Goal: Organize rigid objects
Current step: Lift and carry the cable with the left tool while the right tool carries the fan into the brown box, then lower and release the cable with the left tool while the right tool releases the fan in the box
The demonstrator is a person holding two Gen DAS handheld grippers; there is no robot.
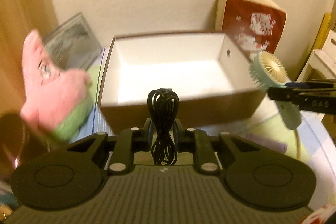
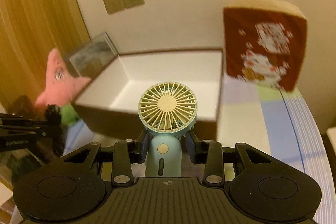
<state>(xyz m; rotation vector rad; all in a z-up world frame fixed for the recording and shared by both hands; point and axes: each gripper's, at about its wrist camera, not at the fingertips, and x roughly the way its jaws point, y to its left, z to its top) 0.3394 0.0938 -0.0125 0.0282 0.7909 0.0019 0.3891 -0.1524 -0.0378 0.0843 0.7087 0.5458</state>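
1. Cable bundle [image 1: 163,119], black and coiled, clamped upright between the left gripper [image 1: 163,129] pads, in front of the box.
2. Handheld fan [image 2: 167,110], mint with a cream grille, pinched at the neck by the right gripper [image 2: 167,145].
3. Open white-lined box [image 1: 168,68] ahead; pink plush star [image 1: 48,87] to its left.

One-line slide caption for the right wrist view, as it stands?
Right gripper clamps a mint handheld fan before an open white-lined box, plush star at left.
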